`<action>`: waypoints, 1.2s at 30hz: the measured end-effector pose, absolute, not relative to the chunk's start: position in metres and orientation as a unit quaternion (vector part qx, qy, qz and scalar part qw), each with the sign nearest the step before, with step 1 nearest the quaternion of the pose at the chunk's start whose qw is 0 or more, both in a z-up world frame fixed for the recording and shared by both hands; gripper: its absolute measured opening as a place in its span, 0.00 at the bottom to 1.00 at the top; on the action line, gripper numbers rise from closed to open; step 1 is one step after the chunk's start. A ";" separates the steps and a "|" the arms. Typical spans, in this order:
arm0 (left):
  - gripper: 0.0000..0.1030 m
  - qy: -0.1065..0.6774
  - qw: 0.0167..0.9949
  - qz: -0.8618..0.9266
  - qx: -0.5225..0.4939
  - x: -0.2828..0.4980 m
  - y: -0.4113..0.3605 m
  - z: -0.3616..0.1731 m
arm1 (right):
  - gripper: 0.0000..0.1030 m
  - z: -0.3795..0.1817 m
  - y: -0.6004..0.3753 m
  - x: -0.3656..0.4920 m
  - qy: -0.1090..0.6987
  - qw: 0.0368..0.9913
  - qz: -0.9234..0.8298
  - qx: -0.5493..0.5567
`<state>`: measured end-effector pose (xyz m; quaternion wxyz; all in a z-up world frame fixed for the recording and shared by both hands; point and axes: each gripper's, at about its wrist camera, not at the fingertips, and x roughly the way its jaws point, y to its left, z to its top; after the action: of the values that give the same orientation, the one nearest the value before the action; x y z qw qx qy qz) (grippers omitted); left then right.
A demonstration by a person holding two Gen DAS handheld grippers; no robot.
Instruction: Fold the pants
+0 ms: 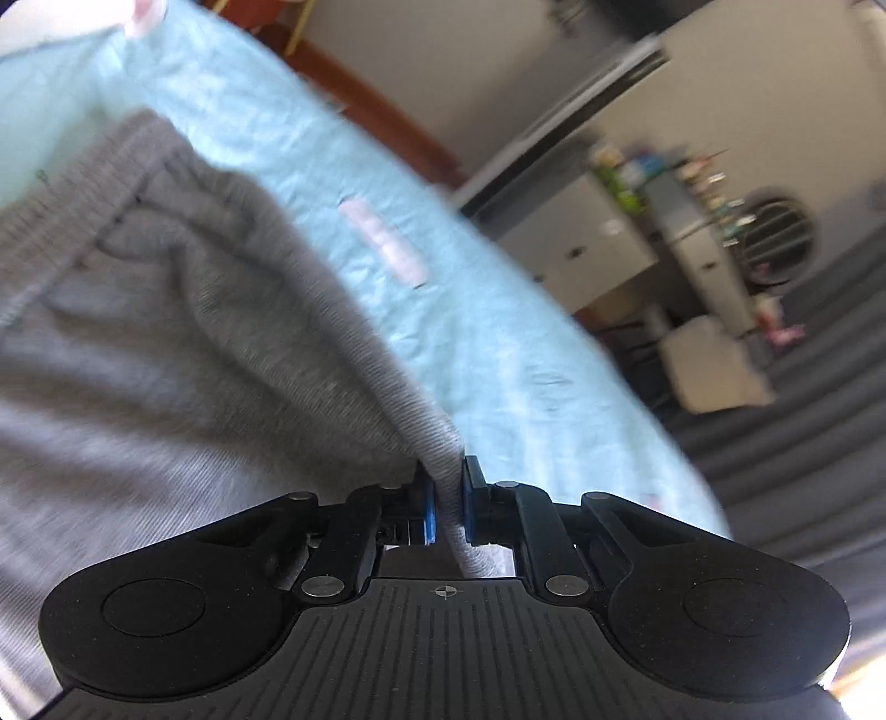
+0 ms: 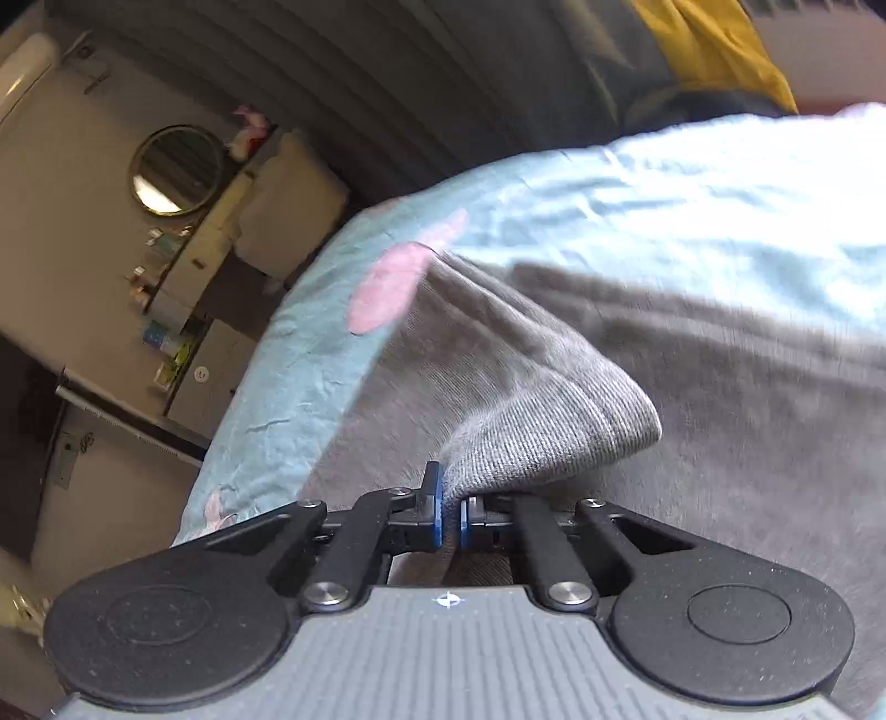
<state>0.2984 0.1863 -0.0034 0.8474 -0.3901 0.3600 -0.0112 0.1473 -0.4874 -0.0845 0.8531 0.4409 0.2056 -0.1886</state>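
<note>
Grey knit pants (image 1: pixel 183 343) lie on a light blue bed sheet (image 1: pixel 454 310). My left gripper (image 1: pixel 446 498) is shut on a ribbed edge of the pants, which rises from the bed into the jaws. The pants' waistband shows at the upper left of the left wrist view. In the right wrist view the grey pants (image 2: pixel 720 387) spread over the sheet (image 2: pixel 664 199). My right gripper (image 2: pixel 449 512) is shut on a bunched ribbed cuff (image 2: pixel 554 437) of the pants, lifted off the bed.
The bed edge drops to a dark ribbed floor covering (image 1: pixel 819 387). A white cabinet with small items and a round mirror (image 2: pixel 177 169) stands beyond. A yellow cloth (image 2: pixel 720 50) lies at the far side of the bed. Pink patches (image 2: pixel 387 288) mark the sheet.
</note>
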 end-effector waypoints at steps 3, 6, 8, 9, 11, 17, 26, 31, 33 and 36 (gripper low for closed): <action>0.11 0.327 0.866 -0.045 -0.376 0.245 0.188 0.028 | 0.05 -0.051 -0.490 0.122 0.175 0.879 -0.183 0.404; 0.11 0.320 0.869 -0.060 -0.373 0.179 0.193 0.035 | 0.05 -0.035 -0.495 0.084 0.162 0.895 -0.177 0.376; 0.11 0.332 0.863 -0.055 -0.377 0.138 0.194 0.024 | 0.05 -0.039 -0.495 0.061 0.176 0.900 -0.183 0.355; 0.11 0.340 0.859 -0.048 -0.379 0.119 0.194 0.014 | 0.05 -0.044 -0.494 0.052 0.189 0.899 -0.192 0.346; 0.11 0.369 0.849 -0.031 -0.376 0.094 0.192 -0.009 | 0.05 -0.062 -0.497 0.037 0.213 0.887 -0.207 0.353; 0.34 0.392 0.839 0.046 -0.375 0.077 0.198 -0.044 | 0.07 -0.117 -0.501 0.030 0.272 0.848 -0.234 0.390; 0.20 0.380 0.818 0.085 -0.423 0.083 0.223 -0.053 | 0.06 -0.108 -0.502 0.048 0.267 0.849 -0.230 0.393; 0.12 0.364 0.836 0.083 -0.401 0.067 0.222 -0.044 | 0.06 -0.085 -0.494 0.036 0.233 0.886 -0.218 0.337; 0.12 0.364 0.845 0.084 -0.384 0.059 0.221 -0.039 | 0.06 -0.086 -0.494 0.026 0.222 0.890 -0.215 0.336; 0.16 0.394 0.841 0.108 -0.353 0.058 0.222 -0.042 | 0.07 -0.105 -0.501 0.025 0.263 0.878 -0.237 0.324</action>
<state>0.0575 0.2215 -0.0423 0.8414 -0.3534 0.3944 0.1076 0.0250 -0.5008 -0.1051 0.8776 0.3235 0.2632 -0.2366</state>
